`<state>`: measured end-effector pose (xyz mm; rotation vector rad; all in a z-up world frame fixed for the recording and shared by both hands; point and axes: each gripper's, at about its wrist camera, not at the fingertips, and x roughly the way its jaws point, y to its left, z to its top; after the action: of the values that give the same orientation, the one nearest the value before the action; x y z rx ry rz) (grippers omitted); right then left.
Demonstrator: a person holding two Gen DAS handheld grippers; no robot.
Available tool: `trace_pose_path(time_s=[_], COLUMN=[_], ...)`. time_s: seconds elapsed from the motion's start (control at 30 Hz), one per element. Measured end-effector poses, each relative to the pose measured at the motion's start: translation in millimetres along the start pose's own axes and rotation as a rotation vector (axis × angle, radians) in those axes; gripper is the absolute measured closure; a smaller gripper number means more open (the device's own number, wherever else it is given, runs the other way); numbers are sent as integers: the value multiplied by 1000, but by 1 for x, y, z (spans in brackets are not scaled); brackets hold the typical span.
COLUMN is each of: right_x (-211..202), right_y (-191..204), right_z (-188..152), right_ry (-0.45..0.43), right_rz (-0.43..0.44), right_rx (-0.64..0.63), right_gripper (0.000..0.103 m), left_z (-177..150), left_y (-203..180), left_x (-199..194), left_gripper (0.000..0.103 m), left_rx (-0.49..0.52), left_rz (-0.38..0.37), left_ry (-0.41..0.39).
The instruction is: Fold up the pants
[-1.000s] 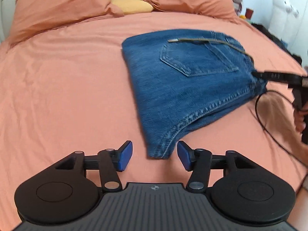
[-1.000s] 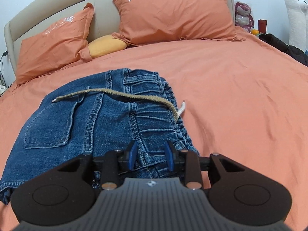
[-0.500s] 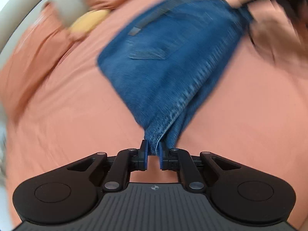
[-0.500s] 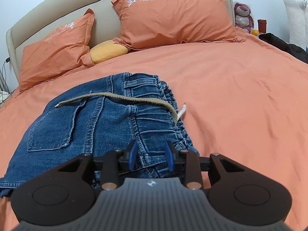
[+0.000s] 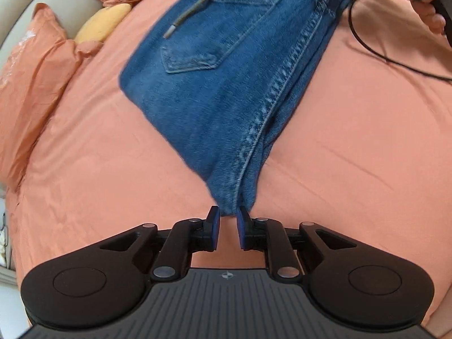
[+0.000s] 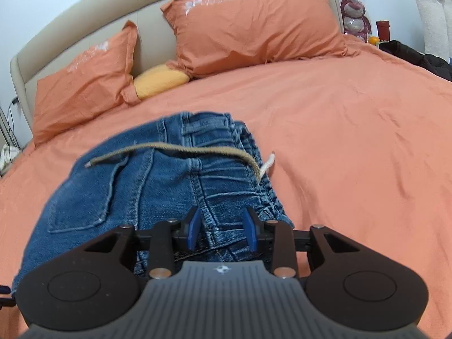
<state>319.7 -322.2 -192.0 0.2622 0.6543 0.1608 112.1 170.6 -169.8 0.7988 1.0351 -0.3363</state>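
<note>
Already folded into a compact bundle, the pants (image 5: 226,65) lie on the orange bed (image 5: 353,155), back pocket up, with a tan drawstring (image 6: 180,151) draped across the waistband. Their long axis runs from the pointed lower corner, at the left hand-held gripper (image 5: 227,227), diagonally up to the waistband end, where the right hand-held gripper (image 6: 222,230) sits. So each end has its own nearer hand: the left for the seam corner, the right for the waistband.

From the left wrist view the corner tip lies straight ahead, just at the fingertips; the jaws are opening, with the denim tip barely between the pad tips and seemingly no longer pinched. From the right wrist view the waistband lies directly ahead and below, its gathered elastic edge running between the blue pads (image 6: 194,227); these jaws are opening too, and gaps show on both sides of the cloth, so the grip looks let go.

Judging by this, both ends are being set down, and any further fold would bring one end along that diagonal toward the other.

No containers are in view. Two orange pillows (image 6: 254,28) and a yellow cushion (image 6: 159,80) sit at the headboard, well apart from the pants.
</note>
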Motion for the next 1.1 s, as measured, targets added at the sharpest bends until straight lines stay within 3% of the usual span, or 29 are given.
trace_pose_path(time_s=[0.1,0.27,0.4,0.5,0.73,0.97,1.1], right_x=[-14,-31,-40,-41,-23,8,24], right_y=[3,-4,-27,-43,-73,-87,-90], right_z=[0,0,1,0,-7,-10,-6], right_ry=[-37,-53,-44,-24,51,93,107], right_rz=[21,-7,7,15,99,172,193], right_rx=[12,40,198,299,533,642,626], right_gripper=[39,36,33,25,20,21,26], left_z=[0,8,17,25,45,68,74], left_y=[3,15,20,30,90,123,135], left_x=[-12,-24,-30,-29,-5,44,77], left_gripper=[83,78,76,69,48,40,38], left_rx=[-16,-58,-80,-123,-455,-729,-873], left_rz=[12,25,29,13,-160,-312,-384], left_ry=[-13,-42,-64,-87,-147,-168,-159])
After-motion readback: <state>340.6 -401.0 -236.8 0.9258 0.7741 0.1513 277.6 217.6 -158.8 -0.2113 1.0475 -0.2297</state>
